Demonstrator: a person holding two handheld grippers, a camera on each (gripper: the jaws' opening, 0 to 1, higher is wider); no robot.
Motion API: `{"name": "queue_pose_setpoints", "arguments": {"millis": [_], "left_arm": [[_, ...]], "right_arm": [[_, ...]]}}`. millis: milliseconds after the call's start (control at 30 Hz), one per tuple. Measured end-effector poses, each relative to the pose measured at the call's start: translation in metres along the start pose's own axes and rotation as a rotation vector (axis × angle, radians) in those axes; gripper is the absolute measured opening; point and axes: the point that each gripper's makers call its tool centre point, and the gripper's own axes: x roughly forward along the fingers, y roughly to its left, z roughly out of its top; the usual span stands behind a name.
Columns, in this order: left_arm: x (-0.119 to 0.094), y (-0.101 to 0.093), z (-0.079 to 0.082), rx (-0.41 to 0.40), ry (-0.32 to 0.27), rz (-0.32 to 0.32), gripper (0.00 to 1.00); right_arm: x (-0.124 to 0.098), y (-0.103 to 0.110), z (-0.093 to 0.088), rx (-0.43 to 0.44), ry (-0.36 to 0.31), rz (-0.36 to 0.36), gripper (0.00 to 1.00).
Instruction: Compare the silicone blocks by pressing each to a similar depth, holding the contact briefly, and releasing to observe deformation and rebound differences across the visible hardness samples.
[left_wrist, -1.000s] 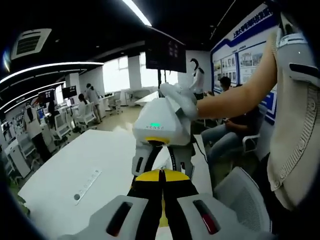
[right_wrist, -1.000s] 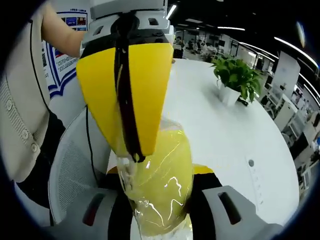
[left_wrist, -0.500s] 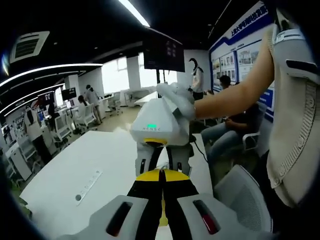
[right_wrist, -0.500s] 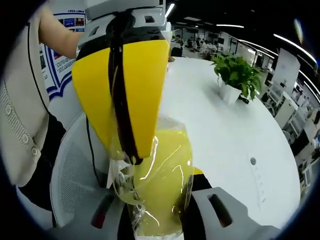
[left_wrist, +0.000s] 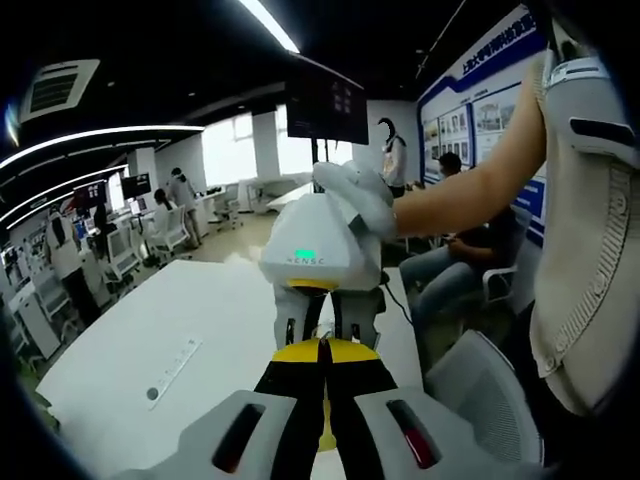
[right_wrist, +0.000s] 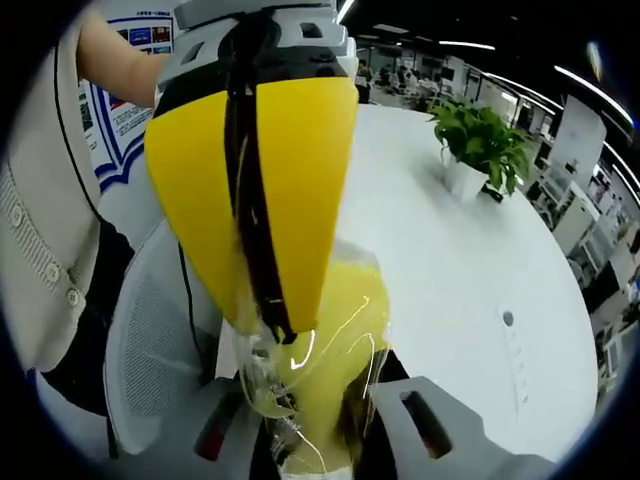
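A yellow silicone block (right_wrist: 335, 340) in a crinkled clear wrap (right_wrist: 262, 385) sits between the jaws of my right gripper (right_wrist: 318, 405), which is shut on it. My left gripper (right_wrist: 283, 335) comes down from above with its yellow jaws shut, their tip pinching the wrap at the block's left edge. In the left gripper view, my left gripper (left_wrist: 322, 346) is shut, and the right gripper's white body (left_wrist: 318, 250) faces it, held by a gloved hand (left_wrist: 355, 195). Both are held above the edge of a white table (right_wrist: 440, 250).
A potted plant (right_wrist: 480, 140) stands at the table's far side, and a flat strip (left_wrist: 175, 370) lies on the tabletop (left_wrist: 130, 330). A grey mesh chair (right_wrist: 150, 350) is beside the person's body. Seated people (left_wrist: 450, 250) and desks fill the room behind.
My right gripper's jaws have drawn closer together and the yellow block looks narrower, squeezed between them. The left gripper stays pinched on the wrap, shifted slightly.
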Motion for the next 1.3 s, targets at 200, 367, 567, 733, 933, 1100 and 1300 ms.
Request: {"name": "queue_pose_setpoints", "arguments": {"millis": [200, 367, 567, 733, 933, 1100, 1300], "left_arm": [[0.0, -0.002, 0.0, -0.001, -0.002, -0.002, 0.0], [0.001, -0.001, -0.002, -0.019, -0.002, -0.004, 0.0], [0.001, -0.003, -0.001, -0.016, -0.003, -0.004, 0.0], [0.001, -0.003, 0.001, -0.029, -0.013, -0.005, 0.0], [0.001, -0.007, 0.001, -0.011, 0.003, -0.008, 0.0], [0.001, -0.007, 0.0, -0.01, 0.01, -0.007, 0.0], [0.001, -0.007, -0.002, -0.006, 0.026, -0.004, 0.0]], "right_arm": [[0.0, 0.003, 0.0, 0.003, 0.008, 0.014, 0.06], [0.0, 0.005, -0.003, 0.02, 0.024, 0.014, 0.06], [-0.001, 0.006, -0.004, 0.005, 0.023, 0.018, 0.06], [-0.002, 0.009, -0.003, 0.024, 0.019, 0.03, 0.06], [-0.002, 0.012, -0.004, 0.014, 0.032, 0.036, 0.07], [-0.002, 0.015, -0.006, 0.023, 0.037, 0.048, 0.07], [0.001, 0.015, -0.007, 0.016, 0.042, 0.053, 0.06]]}}
